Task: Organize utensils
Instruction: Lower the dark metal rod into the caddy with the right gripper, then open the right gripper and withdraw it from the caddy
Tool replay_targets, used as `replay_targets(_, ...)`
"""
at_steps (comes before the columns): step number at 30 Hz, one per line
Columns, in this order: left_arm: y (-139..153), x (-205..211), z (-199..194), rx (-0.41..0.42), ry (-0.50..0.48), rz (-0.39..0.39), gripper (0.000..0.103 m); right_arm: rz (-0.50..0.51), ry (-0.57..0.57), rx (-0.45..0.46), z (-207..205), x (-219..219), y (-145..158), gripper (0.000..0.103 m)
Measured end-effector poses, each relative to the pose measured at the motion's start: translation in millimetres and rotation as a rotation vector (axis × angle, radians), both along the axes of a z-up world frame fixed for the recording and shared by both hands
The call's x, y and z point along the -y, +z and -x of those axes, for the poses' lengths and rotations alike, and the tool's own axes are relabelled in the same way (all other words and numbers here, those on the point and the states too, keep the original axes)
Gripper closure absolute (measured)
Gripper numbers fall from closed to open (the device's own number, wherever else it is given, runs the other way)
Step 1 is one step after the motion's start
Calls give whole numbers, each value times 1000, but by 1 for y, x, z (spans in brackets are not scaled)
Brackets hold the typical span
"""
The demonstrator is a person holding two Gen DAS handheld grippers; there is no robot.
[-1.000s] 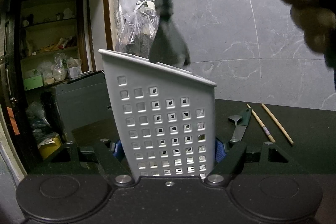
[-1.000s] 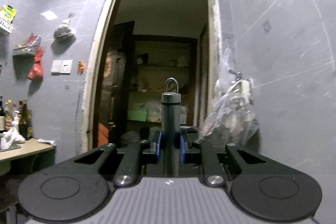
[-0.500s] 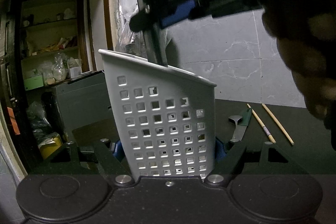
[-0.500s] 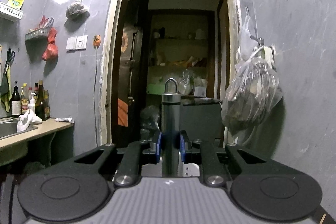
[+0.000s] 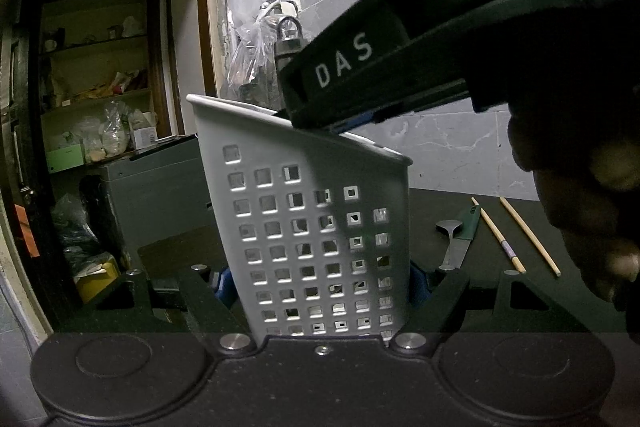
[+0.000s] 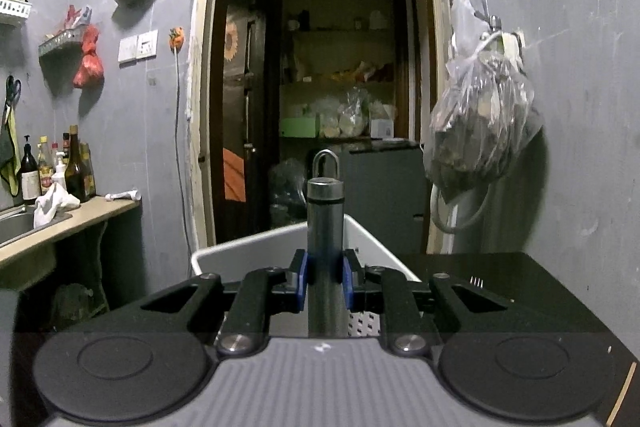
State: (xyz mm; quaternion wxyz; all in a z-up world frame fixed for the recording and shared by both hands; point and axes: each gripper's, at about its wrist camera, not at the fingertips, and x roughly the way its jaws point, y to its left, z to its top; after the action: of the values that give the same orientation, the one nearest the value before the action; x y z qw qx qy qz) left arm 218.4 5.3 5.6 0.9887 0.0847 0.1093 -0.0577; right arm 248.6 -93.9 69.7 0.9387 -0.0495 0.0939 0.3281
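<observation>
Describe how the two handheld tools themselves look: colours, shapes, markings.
Both are black, with two round discs at the base, triangular cut-out linkages, silver screws and blue pads on the fingers. The left tool has a black body; the right tool has a grey ribbed body and white "DAS" lettering on its side.

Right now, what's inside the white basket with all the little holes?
A metal handle with a ring on top goes down into the basket, held by the right gripper. Its lower end is hidden behind the basket wall, as is anything else inside.
</observation>
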Motion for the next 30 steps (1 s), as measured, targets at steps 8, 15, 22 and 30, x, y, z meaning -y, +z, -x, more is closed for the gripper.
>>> replay_targets(8, 0, 0, 0, 0, 0, 0, 25, -7, 5, -25, -1, 3, -2, 82)
replay_targets(15, 1, -1, 0, 0, 1, 1, 25, -7, 18, -51, -2, 3, 1, 81)
replay_targets(22, 1, 0, 0, 1, 3, 0, 25, -26, 21, -58, -4, 8, 1, 72)
replay_targets(30, 0, 1, 1, 1, 3, -1, 25, -78, 36, 4, 6, 22, 10, 24)
